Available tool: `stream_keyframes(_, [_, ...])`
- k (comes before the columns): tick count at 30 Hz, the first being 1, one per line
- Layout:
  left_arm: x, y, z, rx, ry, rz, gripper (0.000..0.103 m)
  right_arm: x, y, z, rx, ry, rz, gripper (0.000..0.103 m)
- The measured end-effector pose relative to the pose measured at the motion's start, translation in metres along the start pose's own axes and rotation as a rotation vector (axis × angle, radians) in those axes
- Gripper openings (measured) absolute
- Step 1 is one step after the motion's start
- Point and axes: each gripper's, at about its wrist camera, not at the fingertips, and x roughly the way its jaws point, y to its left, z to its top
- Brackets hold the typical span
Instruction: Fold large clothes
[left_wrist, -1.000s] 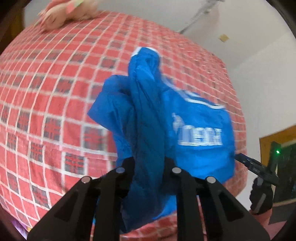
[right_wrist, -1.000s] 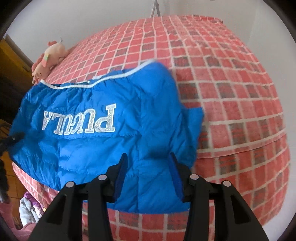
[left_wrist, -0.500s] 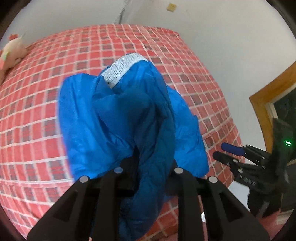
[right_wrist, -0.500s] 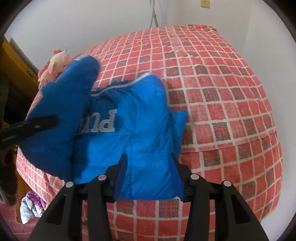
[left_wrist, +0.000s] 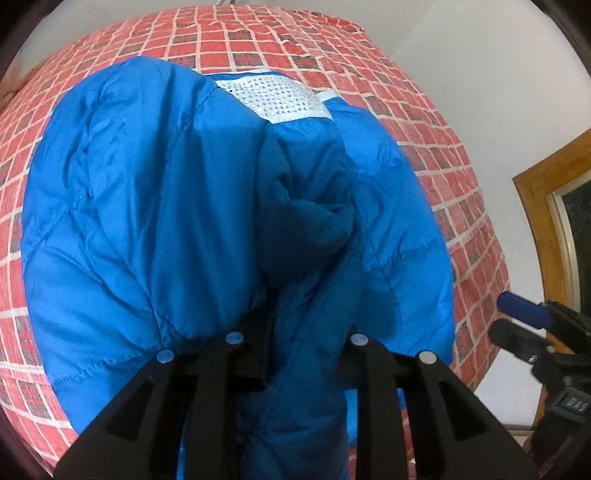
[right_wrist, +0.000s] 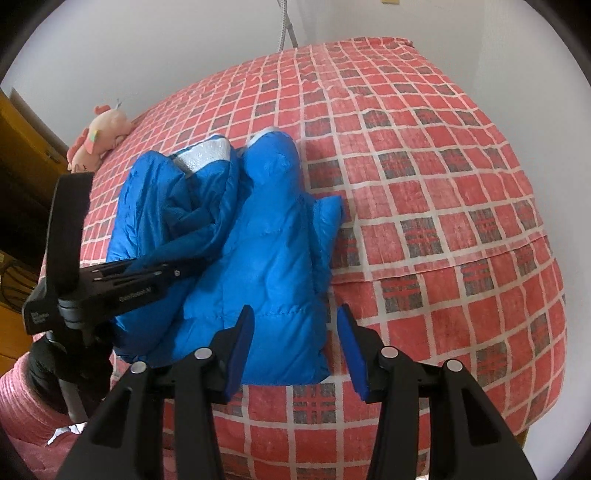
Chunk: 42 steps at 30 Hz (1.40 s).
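**A:** Biggest thing first: the bed (right_wrist: 424, 177) with the red checked cover fills both views, and the blue puffer jacket (right_wrist: 258, 266) sits on its near left part, close to the edge. How folded would you call it?

**B:** Partway, I'd say. One side is flopped over the middle, so you see the white mesh lining (right_wrist: 205, 157) at the far end, but it's a lumpy heap, not a flat packet. At least one more fold and some smoothing are left, I reckon.

**A:** And the claws?

**B:** The left claw (left_wrist: 291, 350) has a bunch of blue fabric running between its fingers, and its jaws are opening, so it looks like it's letting go of the flap it laid over. In the right wrist view it comes in from the left, over the jacket's left side. The right claw (right_wrist: 295, 354) is spread, pinching nothing, with the jacket's near hem just between its blue pads (right_wrist: 242, 350).

**A:** Anything small?

**B:** Pink plush toy (right_wrist: 99, 136) at the far left of the bed, well apart from the jacket.
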Motion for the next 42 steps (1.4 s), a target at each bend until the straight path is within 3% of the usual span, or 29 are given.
stream_keyframes(4, [-0.028,-0.004,0.001,0.001,-0.012,-0.043,0.029,-0.003,0.003,0.006,-0.017,-0.012,0.003,0.052])
stream_keyframes(6, [-0.049,-0.010,-0.001,-0.002,-0.030,-0.139,0.048,-0.006,0.005,0.010,-0.027,-0.018,0.000,0.055])
stream_keyframes(9, [-0.084,-0.010,-0.004,-0.017,-0.070,-0.275,0.053,-0.011,0.009,0.019,-0.041,-0.031,0.020,0.061])
stream_keyframes(11, [-0.104,-0.002,-0.006,-0.040,-0.102,-0.310,0.053,-0.014,0.012,0.025,-0.044,-0.040,0.053,0.066])
stream_keyframes(13, [-0.122,0.010,-0.006,-0.050,-0.156,-0.257,0.053,-0.015,0.017,0.034,-0.043,-0.035,0.099,0.070])
stream_keyframes(16, [-0.137,0.032,-0.004,-0.036,-0.228,-0.018,0.054,-0.008,0.029,0.047,-0.040,0.004,0.168,0.086])
stream_keyframes(17, [-0.136,0.039,-0.003,-0.039,-0.235,0.068,0.054,-0.005,0.033,0.050,-0.040,0.016,0.183,0.086])
stream_keyframes(19, [-0.130,0.055,-0.001,-0.054,-0.231,0.157,0.054,0.006,0.046,0.058,-0.048,0.052,0.219,0.086])
stream_keyframes(26, [-0.102,0.087,-0.007,-0.100,-0.199,0.262,0.054,0.043,0.079,0.079,-0.093,0.132,0.181,0.092])
stream_keyframes(29, [-0.103,0.094,-0.009,-0.127,-0.202,0.256,0.054,0.065,0.081,0.086,-0.073,0.185,0.146,0.092])
stream_keyframes(33, [-0.108,0.111,-0.012,-0.157,-0.216,0.281,0.055,0.085,0.094,0.091,-0.081,0.230,0.169,0.092])
stream_keyframes(35, [-0.109,0.119,-0.015,-0.182,-0.213,0.271,0.055,0.090,0.104,0.092,-0.110,0.237,0.148,0.086])
stream_keyframes(38, [-0.112,0.127,-0.019,-0.211,-0.215,0.270,0.055,0.100,0.123,0.093,-0.177,0.226,0.081,0.053])
stream_keyframes(40, [-0.113,0.131,-0.020,-0.225,-0.215,0.270,0.055,0.096,0.132,0.095,-0.217,0.199,0.073,0.023])
stream_keyframes(42, [-0.115,0.133,-0.020,-0.233,-0.216,0.264,0.055,0.082,0.136,0.098,-0.253,0.159,0.087,0.015])
